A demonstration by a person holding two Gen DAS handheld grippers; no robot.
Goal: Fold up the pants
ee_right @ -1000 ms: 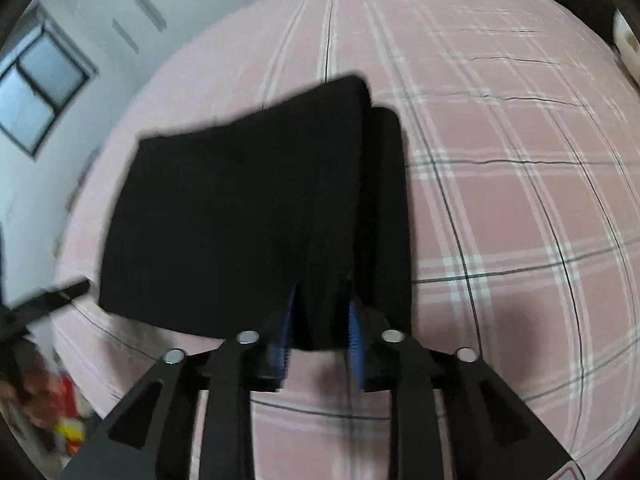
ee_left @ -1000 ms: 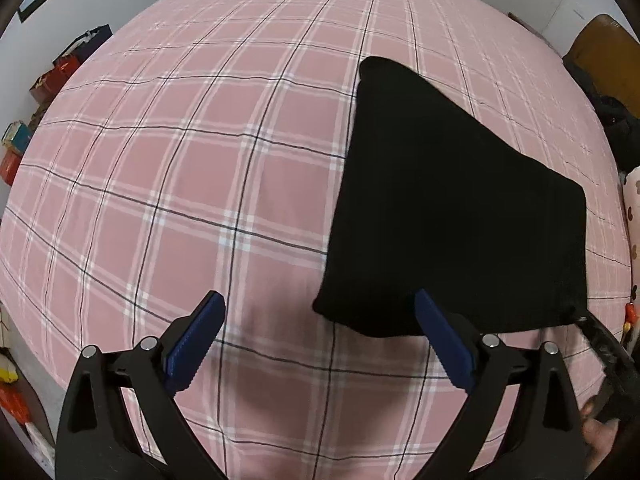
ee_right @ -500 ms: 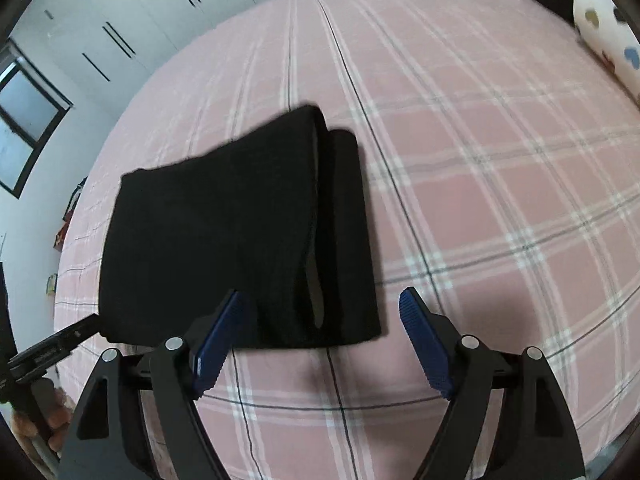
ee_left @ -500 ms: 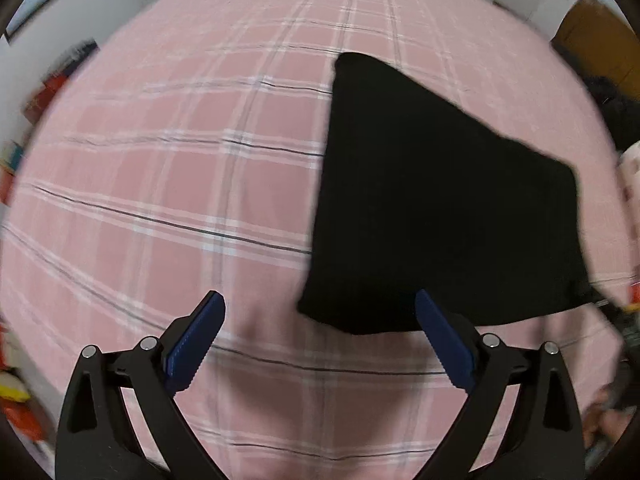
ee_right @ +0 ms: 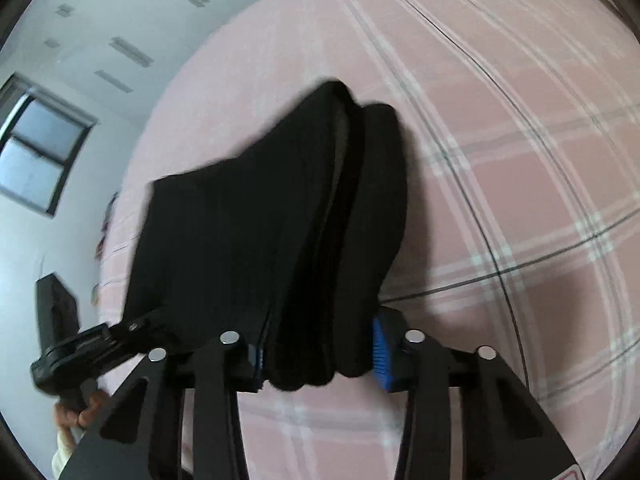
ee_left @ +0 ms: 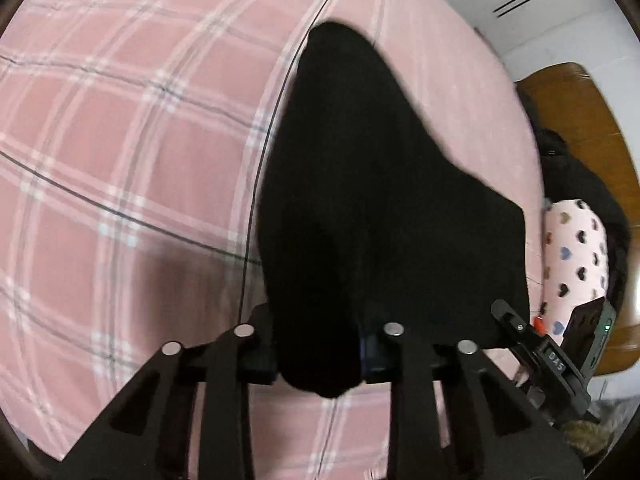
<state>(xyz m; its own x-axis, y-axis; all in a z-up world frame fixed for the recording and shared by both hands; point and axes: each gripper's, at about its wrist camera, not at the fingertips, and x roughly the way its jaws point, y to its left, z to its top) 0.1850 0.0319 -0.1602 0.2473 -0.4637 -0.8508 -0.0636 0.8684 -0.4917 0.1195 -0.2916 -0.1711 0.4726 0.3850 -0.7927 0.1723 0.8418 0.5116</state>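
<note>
The black pants (ee_left: 372, 184) are folded into a thick stack on the pink plaid bed (ee_left: 120, 128). My left gripper (ee_left: 320, 356) is shut on the stack's near left corner, and the cloth bulges out between the jaws. In the right wrist view the pants (ee_right: 256, 232) show their layered right edge. My right gripper (ee_right: 320, 356) is shut on that near corner, with the blue pads (ee_right: 379, 350) pressing the layers. The near edge of the stack is raised off the bed. Each view shows the other gripper at its side.
A pillow with a heart print (ee_left: 576, 256) and dark clothes (ee_left: 592, 184) lie at the bed's right edge by a wooden headboard (ee_left: 584, 112). White wardrobe doors (ee_right: 132, 40) and a window (ee_right: 36, 160) stand beyond the bed. The bedspread (ee_right: 520, 160) stretches away to the right.
Both grippers were open half a second ago and have closed on the near corners of the folded pants. The near edge has come up off the bed.
</note>
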